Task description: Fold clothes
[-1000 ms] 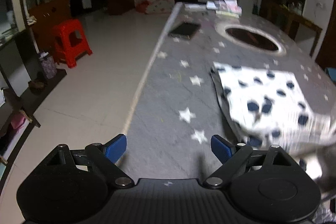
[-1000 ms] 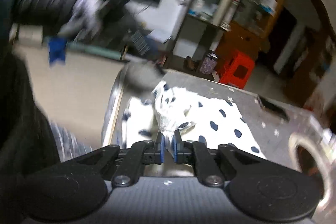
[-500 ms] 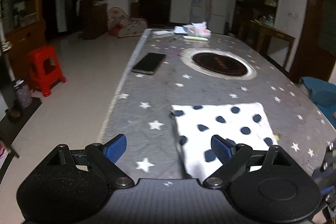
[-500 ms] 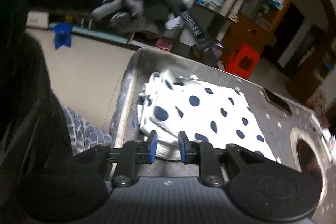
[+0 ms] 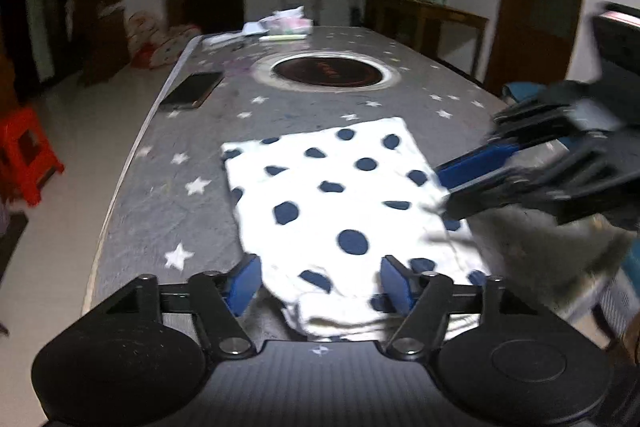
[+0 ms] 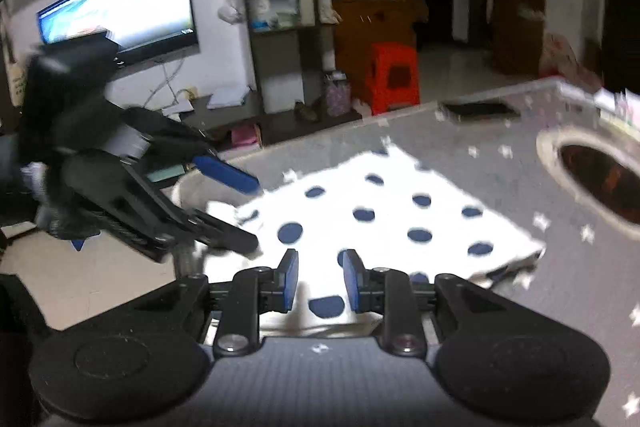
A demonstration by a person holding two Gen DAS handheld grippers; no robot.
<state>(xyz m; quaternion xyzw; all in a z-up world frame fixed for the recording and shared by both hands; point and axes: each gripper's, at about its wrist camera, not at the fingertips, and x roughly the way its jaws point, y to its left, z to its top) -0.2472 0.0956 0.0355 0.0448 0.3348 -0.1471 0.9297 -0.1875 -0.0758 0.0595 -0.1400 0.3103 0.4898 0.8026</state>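
The white cloth with dark blue polka dots (image 5: 340,203) lies as a flat, layered rectangle on the grey star-printed table (image 5: 168,187), its thick stacked edge just below and between the fingers of the left gripper (image 5: 320,283), which stand wide apart with nothing held. A second ago the right gripper (image 6: 320,285) was pinched shut on a bunched fold of this cloth and carrying it up over the rest; half a second ago it had let the fold down and begun to part. Now its fingers stand apart, empty, hovering just above the near edge of the cloth, and in the left wrist view it reaches in from the right side, close to the cloth's right edge. So that fold has been laid and released, and the cloth reads as a compact folded packet. Whether another fold is wanted or the piece is finished, the pictures do not settle. A dark phone (image 5: 192,93) lies well beyond the fingers.
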